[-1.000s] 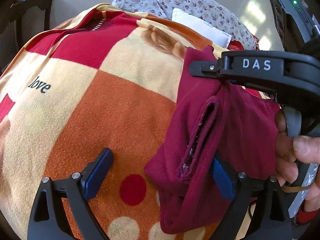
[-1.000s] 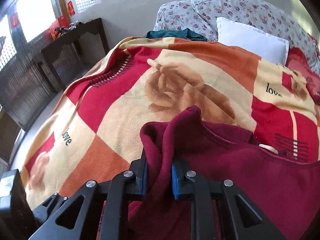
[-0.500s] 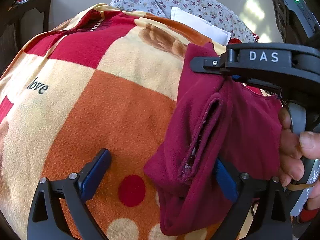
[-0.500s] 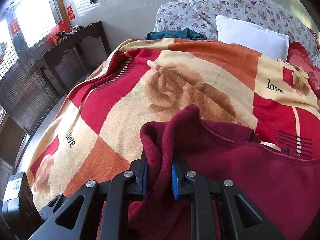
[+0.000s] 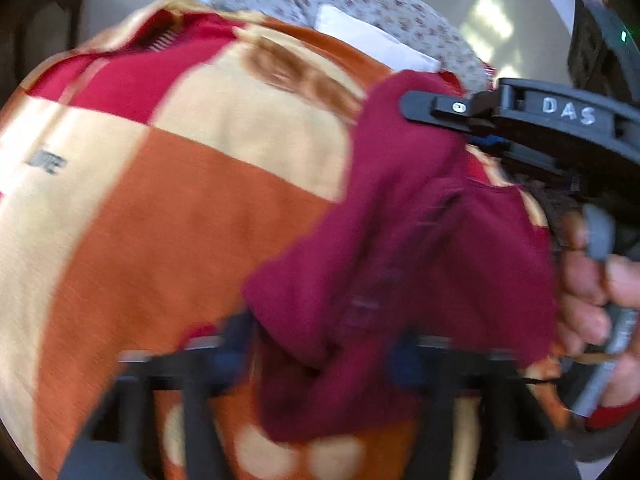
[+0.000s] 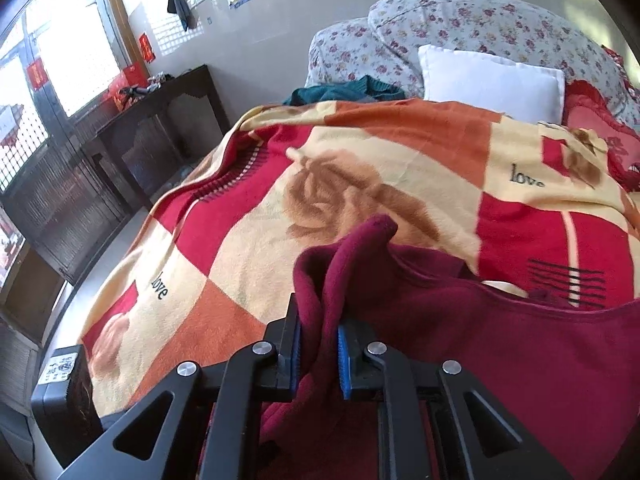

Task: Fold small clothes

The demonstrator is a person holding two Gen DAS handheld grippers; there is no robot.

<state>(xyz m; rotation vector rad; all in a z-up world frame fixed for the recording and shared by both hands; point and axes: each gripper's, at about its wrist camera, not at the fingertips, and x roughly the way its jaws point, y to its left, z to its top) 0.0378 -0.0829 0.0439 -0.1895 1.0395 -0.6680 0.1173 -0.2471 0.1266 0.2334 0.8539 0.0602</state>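
A maroon fleece garment (image 5: pixel 400 240) lies bunched on the checked blanket (image 5: pixel 180 220). In the blurred left wrist view my left gripper (image 5: pixel 320 352) has a hanging fold of it between its blue pads. Its jaws are closing, and the pads meet the cloth on both sides. My right gripper (image 6: pixel 318 344) is shut on an upright fold of the garment (image 6: pixel 500 360), and its jaws are still closing tighter. The right gripper (image 5: pixel 424 106) also shows from the side, clamped on the garment's upper edge, with a hand (image 5: pixel 588 292) on its handle.
The red, orange and cream blanket (image 6: pixel 380 140) covers the bed. At the head lie a white pillow (image 6: pixel 492 80), a floral quilt (image 6: pixel 480 20) and a teal garment (image 6: pixel 344 92). A dark wooden cabinet (image 6: pixel 160 128) stands along the left wall under windows.
My left gripper's jaws have come in from wide open onto the hanging fold. The right gripper has risen slightly and drawn back with its fold, which still stands between its pads.
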